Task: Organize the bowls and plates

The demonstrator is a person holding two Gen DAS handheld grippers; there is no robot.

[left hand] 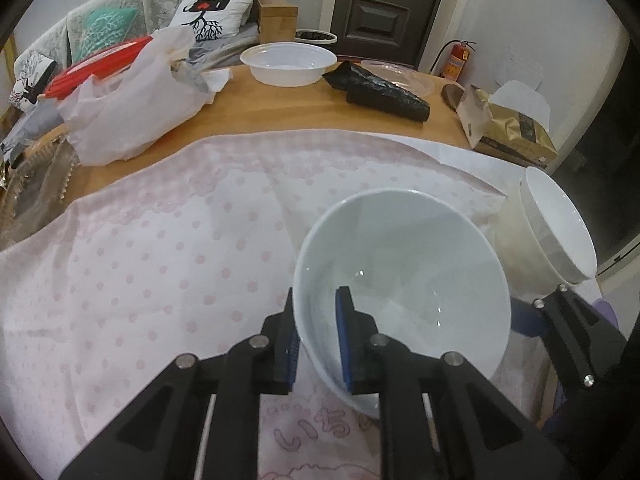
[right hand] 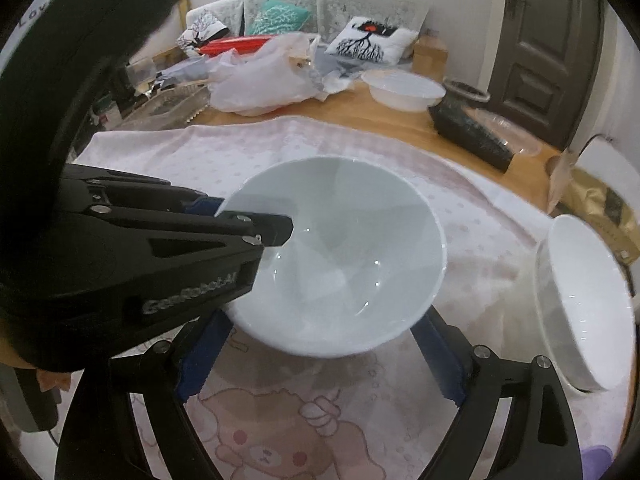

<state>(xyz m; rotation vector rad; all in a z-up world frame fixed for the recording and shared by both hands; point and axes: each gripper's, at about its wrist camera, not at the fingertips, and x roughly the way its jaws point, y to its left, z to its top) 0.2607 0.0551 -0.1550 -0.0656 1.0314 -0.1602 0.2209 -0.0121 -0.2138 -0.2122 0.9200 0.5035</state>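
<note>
Bowl (left hand: 404, 276): white, glossy, deep cone shape, empty. Tilted, mouth facing the cameras, over the pink dotted cloth (left hand: 160, 248); left rim pinched between blue pads.

Second bowl (right hand: 580, 300): white, glossy, straighter wall, empty. On the cloth to the right of the first, apart from it, near the table's edge.

Soft, even indoor light falls from above, moderately bright, with a cool tint. Small specular glints dot the inside of the pale bowl (left hand: 404, 276). Shadows on the pink cloth (left hand: 160, 248) are faint. Both fisheye views bend straight lines strongly and vignette to black at every corner. Far objects toward twelve o'clock look slightly soft.
</note>
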